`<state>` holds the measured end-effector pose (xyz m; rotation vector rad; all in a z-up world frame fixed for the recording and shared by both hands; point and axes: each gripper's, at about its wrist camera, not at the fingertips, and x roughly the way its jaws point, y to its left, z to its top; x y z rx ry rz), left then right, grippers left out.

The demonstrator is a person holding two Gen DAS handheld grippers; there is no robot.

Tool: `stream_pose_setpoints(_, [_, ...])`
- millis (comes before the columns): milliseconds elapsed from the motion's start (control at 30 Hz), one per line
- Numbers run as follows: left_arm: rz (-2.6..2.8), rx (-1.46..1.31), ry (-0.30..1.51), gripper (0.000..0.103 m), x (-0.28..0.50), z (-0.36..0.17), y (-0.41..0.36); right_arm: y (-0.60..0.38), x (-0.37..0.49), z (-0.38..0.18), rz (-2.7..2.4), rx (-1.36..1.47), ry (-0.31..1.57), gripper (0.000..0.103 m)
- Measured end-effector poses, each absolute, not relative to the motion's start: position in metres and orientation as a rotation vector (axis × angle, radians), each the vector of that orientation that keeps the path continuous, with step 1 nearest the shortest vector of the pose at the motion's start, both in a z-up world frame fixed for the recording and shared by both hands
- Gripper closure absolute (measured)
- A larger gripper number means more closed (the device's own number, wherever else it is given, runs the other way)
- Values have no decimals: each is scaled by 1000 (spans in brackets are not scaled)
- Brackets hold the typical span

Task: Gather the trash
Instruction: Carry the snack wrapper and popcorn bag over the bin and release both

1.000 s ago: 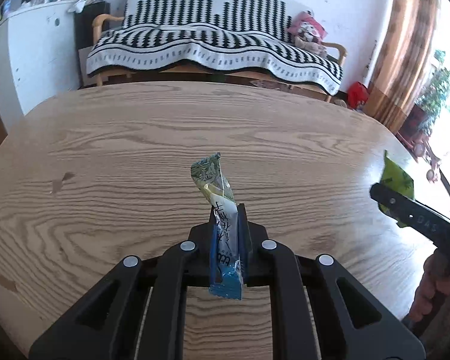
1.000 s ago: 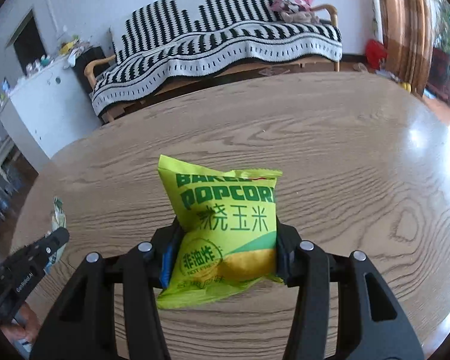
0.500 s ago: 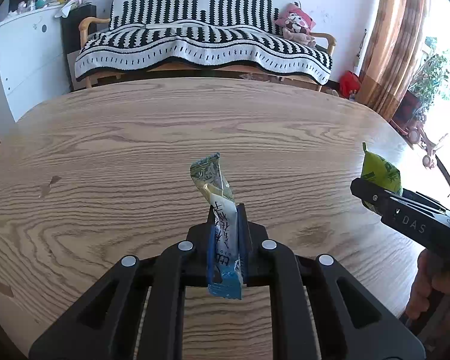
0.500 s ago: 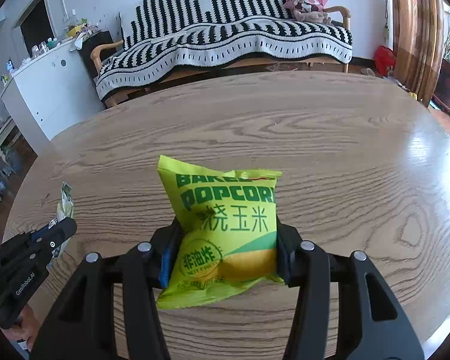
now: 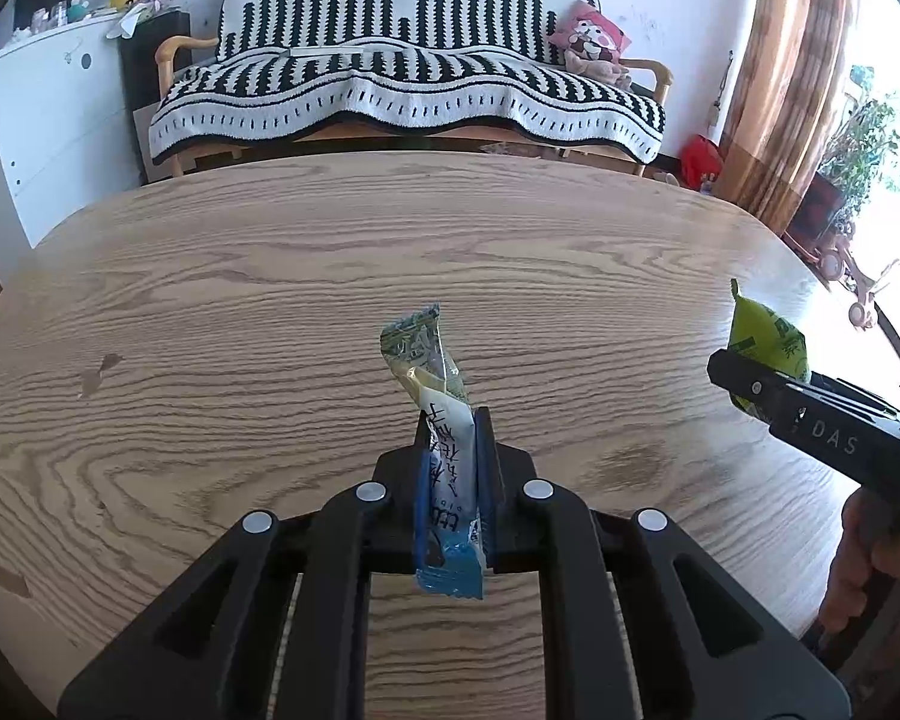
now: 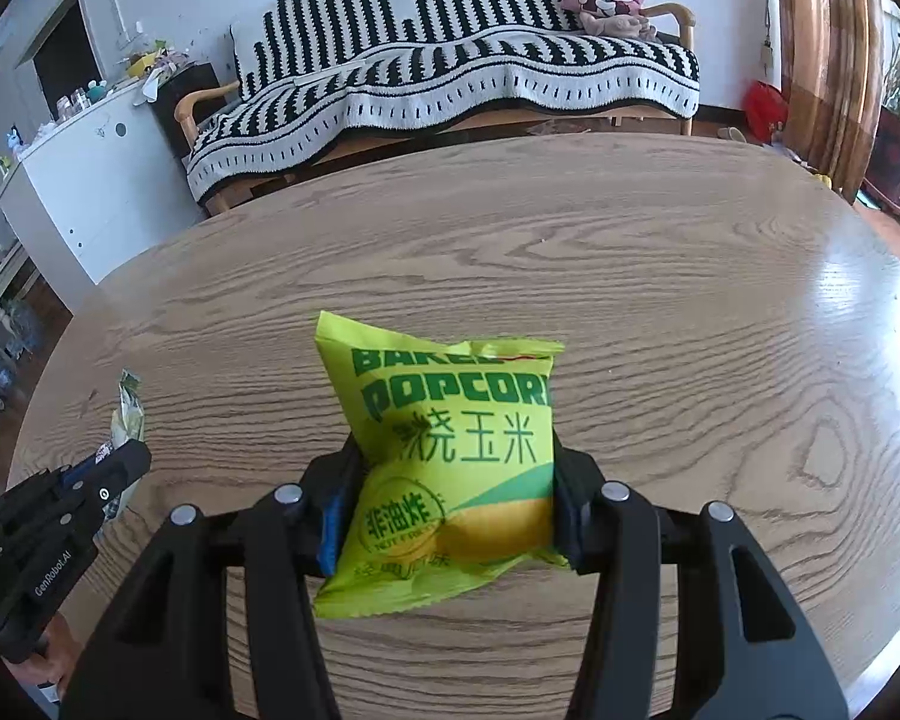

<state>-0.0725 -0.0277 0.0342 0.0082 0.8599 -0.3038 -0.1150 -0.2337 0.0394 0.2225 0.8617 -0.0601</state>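
The green popcorn bag (image 6: 450, 456) looks puffed, but its contents cannot be seen. It sits between the fingers of the right tongs (image 6: 450, 504), which press its two side edges at a middling spread, so the bag is held face-up above the oval wood-grain bench (image 6: 660, 300), its top edge pointing away from the camera. The thin blue-and-white snack wrapper (image 5: 444, 468) is pinched flat in the left tongs (image 5: 453, 468), whose fingers stand almost together; the wrapper's crumpled pale-green upper end rises past the fingertips and its blue lower end hangs behind them, clear of the bench. Both tongs point downward toward the bench, side by side and well apart. A person's hand (image 5: 864, 564) grips the right tongs' handle at the frame edge.
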Motion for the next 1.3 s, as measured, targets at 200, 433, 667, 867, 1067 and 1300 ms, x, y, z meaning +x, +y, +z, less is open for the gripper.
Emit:
stream_pose_setpoints(200, [-303, 15, 860, 92, -72, 33, -30, -232, -114, 37, -57, 223, 877, 52])
stream_pose_setpoints(433, [-302, 13, 861, 92, -72, 33, -30, -233, -115, 37, -57, 224, 872, 52])
stream_pose_setpoints(667, [-304, 16, 856, 92, -73, 33, -31, -234, -116, 39, -59, 228, 860, 52])
stream_pose_setpoints(867, [-311, -10, 840, 92, -81, 49, -39, -260, -149, 66, -96, 353, 739, 52])
stream_pose_setpoints(1067, [-490, 30, 775, 92, -125, 96, -120, -330, -233, 105, -196, 464, 613, 52])
stream_pose_setpoints(1300, [-772, 74, 858, 92, -215, 90, -249, -430, -347, 104, -348, 446, 657, 50])
